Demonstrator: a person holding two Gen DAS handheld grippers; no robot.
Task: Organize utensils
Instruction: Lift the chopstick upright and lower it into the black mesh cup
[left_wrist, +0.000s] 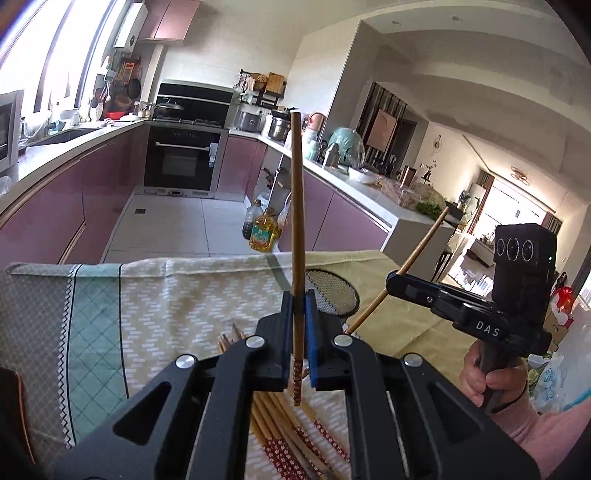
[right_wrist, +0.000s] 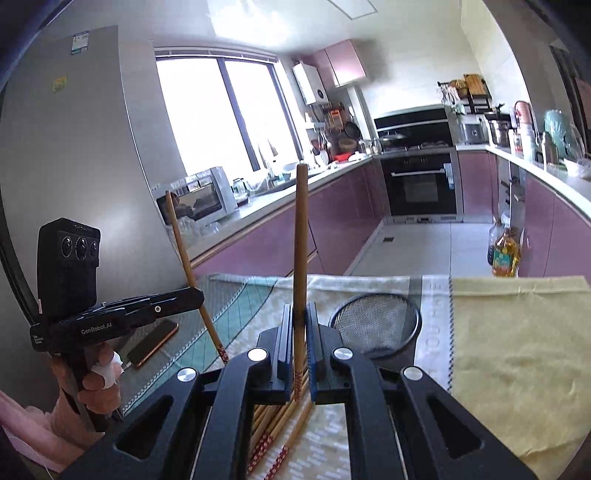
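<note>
Matt wooden chopsticks (left_wrist: 297, 206) with red patterned ends; black wire-mesh metal holder (right_wrist: 375, 325); woven cloth (left_wrist: 184, 291) over the surface; matt black plastic fingers (left_wrist: 284, 332) with blue pads; glossy purple cabinets (right_wrist: 280, 236) at centre.

Both grippers (left_wrist: 297, 306) (right_wrist: 297, 321) clamped (raised, tilted down)

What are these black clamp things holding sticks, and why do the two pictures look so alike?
They are hand-held grippers, one in each of a person's hands, each carrying a camera that looks along its fingers. One picture comes from the left gripper, the other from the right gripper, so each also sees the other beside it. Each is shut on one chopstick: the left chopstick and the right chopstick. Below, more loose chopsticks lie on a patterned cloth, beside a black mesh holder. A phone lies nearby.
</note>
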